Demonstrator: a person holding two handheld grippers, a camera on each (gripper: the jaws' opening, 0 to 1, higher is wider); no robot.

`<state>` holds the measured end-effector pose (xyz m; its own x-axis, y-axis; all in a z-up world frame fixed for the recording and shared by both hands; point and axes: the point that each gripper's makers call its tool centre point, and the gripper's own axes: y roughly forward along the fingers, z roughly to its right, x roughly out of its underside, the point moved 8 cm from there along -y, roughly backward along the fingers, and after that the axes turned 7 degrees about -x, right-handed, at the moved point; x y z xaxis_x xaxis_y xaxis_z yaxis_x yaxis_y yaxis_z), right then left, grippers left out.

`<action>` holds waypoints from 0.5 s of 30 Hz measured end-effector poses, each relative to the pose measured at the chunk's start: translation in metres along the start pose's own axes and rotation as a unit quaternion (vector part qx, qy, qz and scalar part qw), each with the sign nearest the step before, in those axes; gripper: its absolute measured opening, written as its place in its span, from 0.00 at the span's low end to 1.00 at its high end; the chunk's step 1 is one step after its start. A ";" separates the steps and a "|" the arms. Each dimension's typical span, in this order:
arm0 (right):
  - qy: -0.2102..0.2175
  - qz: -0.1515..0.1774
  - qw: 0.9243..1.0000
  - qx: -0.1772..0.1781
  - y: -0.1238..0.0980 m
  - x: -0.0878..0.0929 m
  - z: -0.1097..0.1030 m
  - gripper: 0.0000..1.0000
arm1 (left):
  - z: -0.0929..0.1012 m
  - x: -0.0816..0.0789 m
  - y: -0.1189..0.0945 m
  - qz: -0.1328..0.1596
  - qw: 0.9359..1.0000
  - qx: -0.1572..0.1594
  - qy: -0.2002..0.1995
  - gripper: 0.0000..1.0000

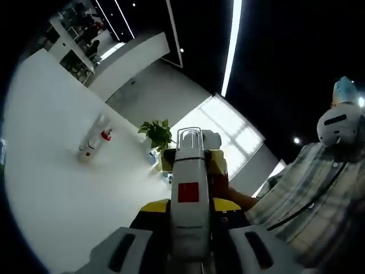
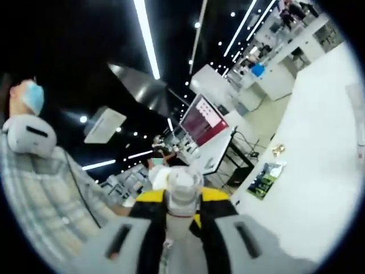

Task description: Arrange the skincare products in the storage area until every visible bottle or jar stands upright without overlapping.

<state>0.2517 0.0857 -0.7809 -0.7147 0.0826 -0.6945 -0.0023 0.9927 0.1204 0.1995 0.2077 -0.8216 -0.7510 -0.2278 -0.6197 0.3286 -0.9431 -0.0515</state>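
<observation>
My left gripper (image 1: 188, 210) is shut on a tall white bottle (image 1: 188, 168) with a red square label, which stands up between the yellow-tipped jaws. A clear bottle with a red cap (image 1: 94, 145) sits farther off on the white table (image 1: 51, 188), apart from the gripper. In the right gripper view my right gripper (image 2: 182, 201) is shut on a white bottle with a pale translucent cap (image 2: 183, 184), held up in the air beside the table (image 2: 319, 171).
A green potted plant (image 1: 157, 133) stands at the table's far edge. A green packet (image 2: 263, 180) and a small gold object (image 2: 278, 150) lie on the table. A person in a plaid shirt (image 1: 319, 200) stands close by. Desks and a screen (image 2: 202, 123) are behind.
</observation>
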 end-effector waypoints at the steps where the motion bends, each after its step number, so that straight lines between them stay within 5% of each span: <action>1: 0.002 0.003 1.000 0.000 -0.001 0.000 0.001 0.20 | 0.000 0.000 0.000 0.000 1.000 0.000 0.002 0.25; 15: -0.004 0.040 0.999 0.026 -0.004 -0.004 0.002 0.21 | 0.005 -0.008 0.002 0.015 0.999 -0.040 0.031 0.24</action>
<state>0.2561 0.0815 -0.7796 -0.7060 0.1624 -0.6893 0.0909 0.9861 0.1393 0.2033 0.2062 -0.8130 -0.7035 -0.2381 -0.6696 0.3973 -0.9130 -0.0928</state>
